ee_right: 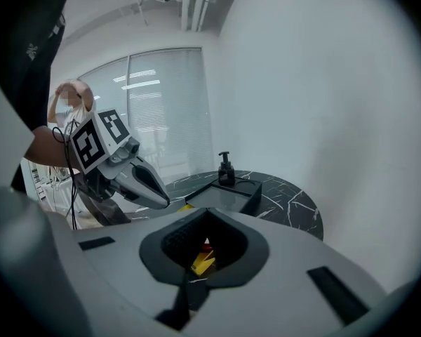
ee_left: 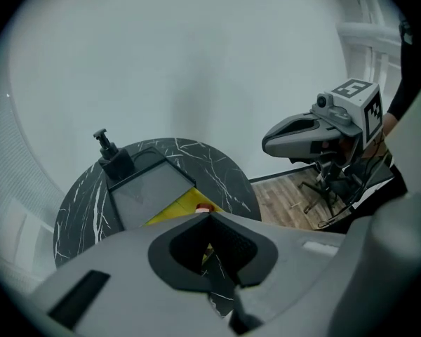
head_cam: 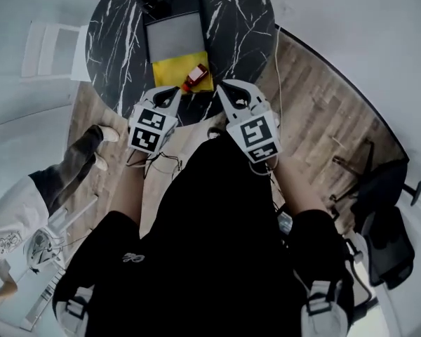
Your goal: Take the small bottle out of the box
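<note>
- Both tongs are closed and empty: the left gripper (ee_left: 210,215) has its jaw tips pressed together, with only table and a strip of yellow visible through the dark hollow behind them.
- The right gripper (ee_right: 209,210) is the same: tips meeting, nothing between them, and yellow and a speck of red seen through its hollow.
- From the head view, the left gripper (head_cam: 174,93) and right gripper (head_cam: 223,87) hover side by side over the near edge of the round black marble table (head_cam: 245,20). They are apart from each other and both point away from the person.
- The small bottle (head_cam: 195,76) is red with a pale label. It lies on its side on the yellow pad (head_cam: 170,72), at the pad's right part, just beyond and between the two sets of tips and touching neither.
- Its long axis runs diagonally — near-left to far-right — and the slimmer end seems to face near-left, toward the left gripper.
- The yellow pad butts against the near end of a dark tray (head_cam: 172,34) with a flat grey panel. Whether the pad is part of a box cannot be told.
- A black pump dispenser (ee_right: 226,168) stands upright at the tray's far end.
- Off the table, another person (head_cam: 28,202) in a white top stands on the wooden floor (head_cam: 323,118) at the left, and a black chair (head_cam: 386,216) stands at the right.
</note>
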Demonstrator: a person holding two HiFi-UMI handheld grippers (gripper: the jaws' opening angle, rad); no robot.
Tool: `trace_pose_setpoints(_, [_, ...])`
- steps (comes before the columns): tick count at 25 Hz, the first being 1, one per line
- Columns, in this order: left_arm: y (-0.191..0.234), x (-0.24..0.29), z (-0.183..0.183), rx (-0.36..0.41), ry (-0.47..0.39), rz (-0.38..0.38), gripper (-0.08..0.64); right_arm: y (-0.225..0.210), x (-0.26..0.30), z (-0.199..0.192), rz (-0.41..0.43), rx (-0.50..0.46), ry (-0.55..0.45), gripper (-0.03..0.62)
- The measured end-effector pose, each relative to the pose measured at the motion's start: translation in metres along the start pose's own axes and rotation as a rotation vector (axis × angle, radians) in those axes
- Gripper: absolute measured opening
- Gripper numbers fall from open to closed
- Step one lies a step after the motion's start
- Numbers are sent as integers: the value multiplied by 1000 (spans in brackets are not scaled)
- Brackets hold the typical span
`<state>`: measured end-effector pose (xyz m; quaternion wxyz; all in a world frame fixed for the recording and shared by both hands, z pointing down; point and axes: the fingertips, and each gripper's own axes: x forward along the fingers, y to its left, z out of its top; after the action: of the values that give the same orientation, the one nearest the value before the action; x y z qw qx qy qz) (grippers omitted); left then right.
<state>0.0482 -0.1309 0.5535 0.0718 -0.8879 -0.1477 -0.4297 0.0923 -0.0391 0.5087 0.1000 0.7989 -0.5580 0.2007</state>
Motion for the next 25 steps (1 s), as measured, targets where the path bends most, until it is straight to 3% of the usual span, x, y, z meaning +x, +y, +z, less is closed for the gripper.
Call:
trace_pose_setpoints(8, [1, 51, 0, 28, 88, -51, -2, -31, 23, -28, 6, 120, 13, -5])
trace_pose_setpoints(17, [0, 86, -8, 38, 196, -85, -1, -49, 34, -49, 9, 174, 59, -5])
trace_pose_setpoints(25, [6, 109, -26, 65, 299, -108, 111, -54, 49, -51, 25, 182, 80, -5])
